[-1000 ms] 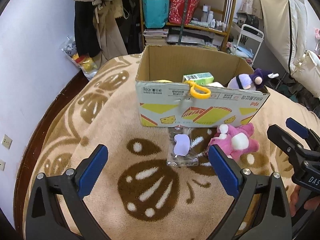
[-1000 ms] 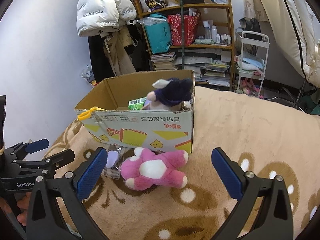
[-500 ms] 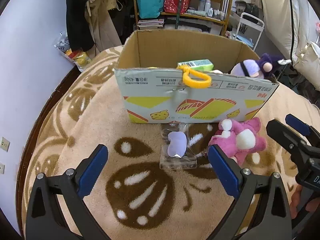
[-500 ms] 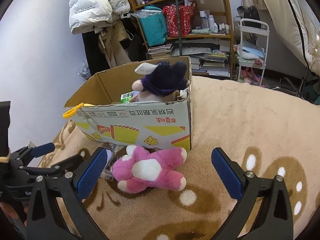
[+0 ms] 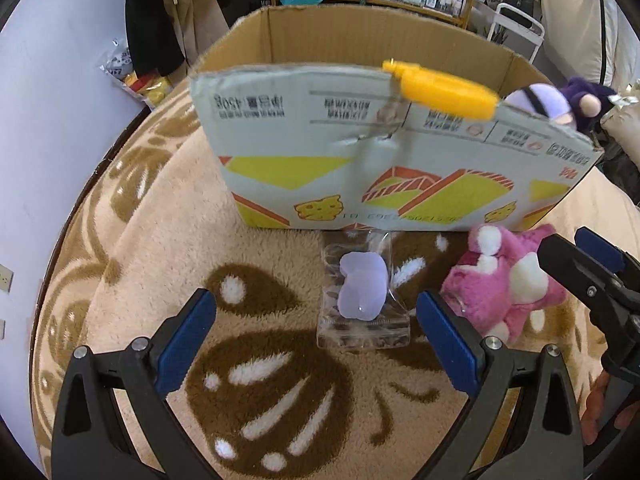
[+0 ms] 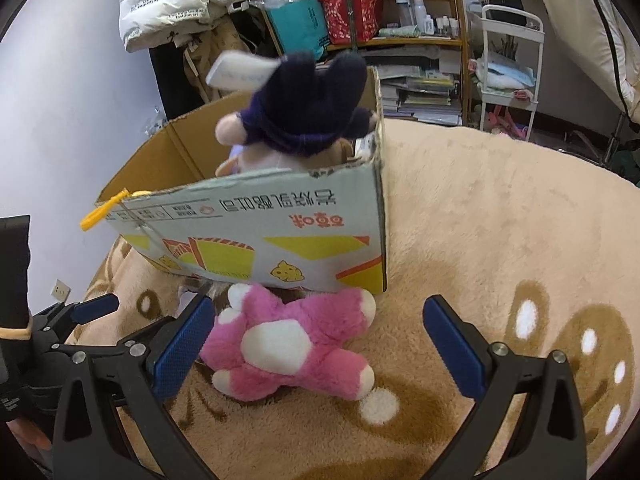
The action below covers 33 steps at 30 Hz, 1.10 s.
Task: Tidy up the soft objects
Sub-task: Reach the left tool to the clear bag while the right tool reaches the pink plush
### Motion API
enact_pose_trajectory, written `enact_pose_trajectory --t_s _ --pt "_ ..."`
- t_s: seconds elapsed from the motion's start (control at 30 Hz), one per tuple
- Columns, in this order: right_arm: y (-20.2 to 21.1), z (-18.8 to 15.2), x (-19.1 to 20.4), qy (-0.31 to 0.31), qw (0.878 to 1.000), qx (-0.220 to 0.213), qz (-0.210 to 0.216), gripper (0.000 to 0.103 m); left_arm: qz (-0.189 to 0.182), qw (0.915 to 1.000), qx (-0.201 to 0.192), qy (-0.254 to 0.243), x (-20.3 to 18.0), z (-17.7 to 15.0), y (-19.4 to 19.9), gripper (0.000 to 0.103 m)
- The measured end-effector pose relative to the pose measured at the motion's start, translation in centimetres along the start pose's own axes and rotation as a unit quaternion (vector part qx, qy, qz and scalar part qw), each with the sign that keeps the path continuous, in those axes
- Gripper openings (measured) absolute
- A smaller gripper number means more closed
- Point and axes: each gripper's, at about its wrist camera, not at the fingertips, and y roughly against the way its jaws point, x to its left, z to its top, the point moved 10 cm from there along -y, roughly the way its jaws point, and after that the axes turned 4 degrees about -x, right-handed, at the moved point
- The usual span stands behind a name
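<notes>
A clear packet with a lilac soft piece (image 5: 362, 292) lies on the brown-patterned blanket in front of a cardboard box (image 5: 360, 168). My left gripper (image 5: 320, 344) is open and empty, its jaws standing either side of the packet's near end. A pink and white plush toy (image 6: 292, 340) lies against the box front, also in the left wrist view (image 5: 508, 280). My right gripper (image 6: 320, 348) is open and empty, low over the plush, its left pad beside the toy. A purple plush (image 6: 304, 112) sticks out of the box (image 6: 280, 232).
A yellow plastic clip (image 5: 440, 88) sits on the box's front rim. The round blanket-covered surface (image 6: 500, 220) ends near a white wall on the left. Shelves with bags and books (image 6: 380, 20) and a white trolley (image 6: 512, 52) stand behind.
Both grippers have moved forward and down toward the box. The packet now lies between the left jaws and the pink plush lies close under the right gripper. Both stay open.
</notes>
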Motion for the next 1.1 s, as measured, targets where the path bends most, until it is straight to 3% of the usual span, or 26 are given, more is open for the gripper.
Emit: enact_pose_trajectory --t_s 0.4,1.1 --pt "-1.9 -1.3 -0.3 -0.010 0.999 0.032 0.011 0.103 -0.009 0.9997 0.024 -0.005 -0.4 -0.8 -1.9 0.099" --pt "-2.7 -2.1 -0.2 -0.009 0.999 0.045 0.006 0.103 -0.002 0.9987 0.048 -0.017 -1.1 -1.8 -4.1 0.099"
